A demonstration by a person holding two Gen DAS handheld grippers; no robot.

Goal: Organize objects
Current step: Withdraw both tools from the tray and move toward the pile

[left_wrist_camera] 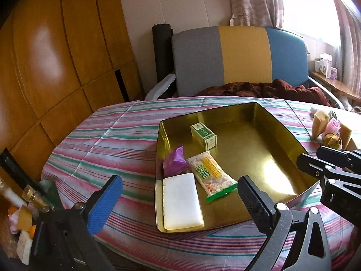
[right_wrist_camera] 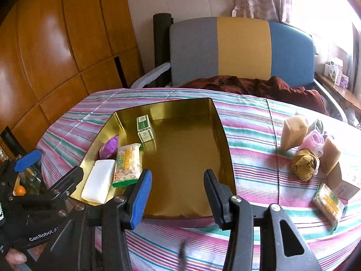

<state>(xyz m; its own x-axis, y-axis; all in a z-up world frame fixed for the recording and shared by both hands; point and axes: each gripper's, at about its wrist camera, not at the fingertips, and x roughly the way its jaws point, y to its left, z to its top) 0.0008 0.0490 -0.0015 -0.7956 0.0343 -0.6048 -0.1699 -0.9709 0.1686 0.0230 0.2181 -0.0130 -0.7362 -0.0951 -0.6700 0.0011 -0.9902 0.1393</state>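
Observation:
A gold tin tray sits on the striped tablecloth. Along its left side lie a green box, a purple packet, a snack bag and a white bar. My left gripper is open and empty above the tray's near left corner. My right gripper is open and empty over the tray's near edge. Loose on the cloth at right lie beige packets, a brown bun and another snack bag.
A grey, yellow and blue chair with a dark red cloth stands behind the table. Wooden cabinets fill the left. Bottles and clutter sit low at left. A pink hair tie and an open carton lie at right.

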